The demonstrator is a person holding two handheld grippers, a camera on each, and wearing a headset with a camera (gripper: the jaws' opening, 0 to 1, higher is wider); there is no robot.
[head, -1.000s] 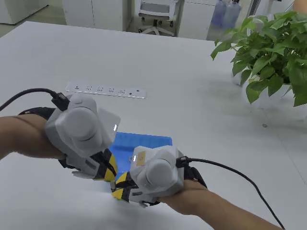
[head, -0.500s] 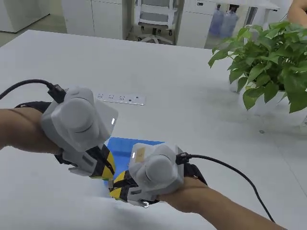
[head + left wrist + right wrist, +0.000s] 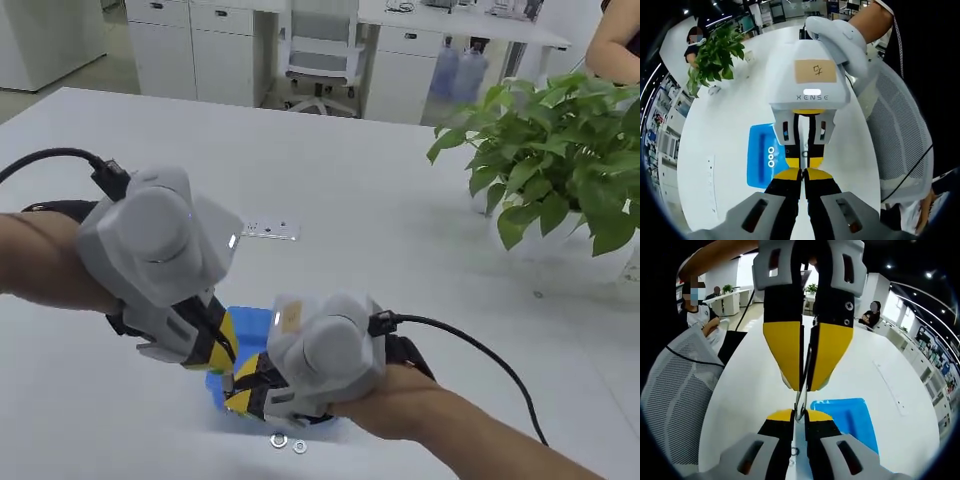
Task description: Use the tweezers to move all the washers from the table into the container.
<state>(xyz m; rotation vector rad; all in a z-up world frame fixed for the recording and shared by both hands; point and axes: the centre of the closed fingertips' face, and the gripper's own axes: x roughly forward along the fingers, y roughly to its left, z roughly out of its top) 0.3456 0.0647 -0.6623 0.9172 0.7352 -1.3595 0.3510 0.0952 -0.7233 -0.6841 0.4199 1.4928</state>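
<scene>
My two grippers meet tip to tip above a blue container (image 3: 250, 322). The left gripper (image 3: 222, 350) reaches in from the left and the right gripper (image 3: 245, 388) from nearer me. Thin metal tweezers (image 3: 801, 402) run between both pairs of yellow jaws. In the right gripper view, my right gripper (image 3: 799, 416) and left gripper (image 3: 805, 375) are each shut on the tweezers. Two small washers (image 3: 288, 442) lie on the white table by the container's near edge. In the left gripper view, three washers (image 3: 771, 156) in a row show against the blue container (image 3: 757, 170).
A white power strip (image 3: 268, 229) lies on the table beyond the grippers. A leafy potted plant (image 3: 560, 160) stands at the far right. A black cable (image 3: 470, 350) trails from the right gripper. An office chair (image 3: 320, 50) and cabinets stand behind the table.
The head camera has moved, so the scene sits lower and the two washers now show near the bottom edge. Both grippers stay joined over the container.
</scene>
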